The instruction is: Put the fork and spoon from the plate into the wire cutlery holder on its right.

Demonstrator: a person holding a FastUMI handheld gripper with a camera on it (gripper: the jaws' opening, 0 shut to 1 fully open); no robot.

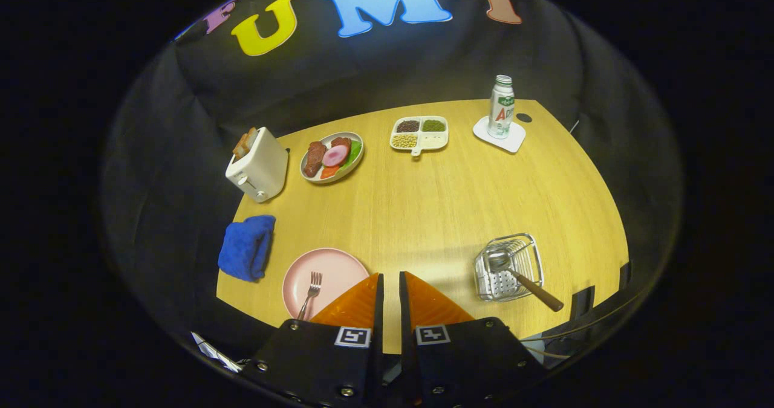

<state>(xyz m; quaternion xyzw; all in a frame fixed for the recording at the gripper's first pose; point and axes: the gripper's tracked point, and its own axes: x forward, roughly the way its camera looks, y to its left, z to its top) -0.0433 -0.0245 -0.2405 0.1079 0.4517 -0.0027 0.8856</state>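
Gripper [390, 284] nearly closed, empty; fork [309, 294] just left of your fingers, tines pointing away; reach left.

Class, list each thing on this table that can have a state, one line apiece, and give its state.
gripper: fingers nearly together, holding nothing
fork: lying on the pink plate
spoon: in the wire cutlery holder, handle over its rim
toaster: upright, toast in its slot
bottle: upright on a coaster, capped
blue cloth: folded
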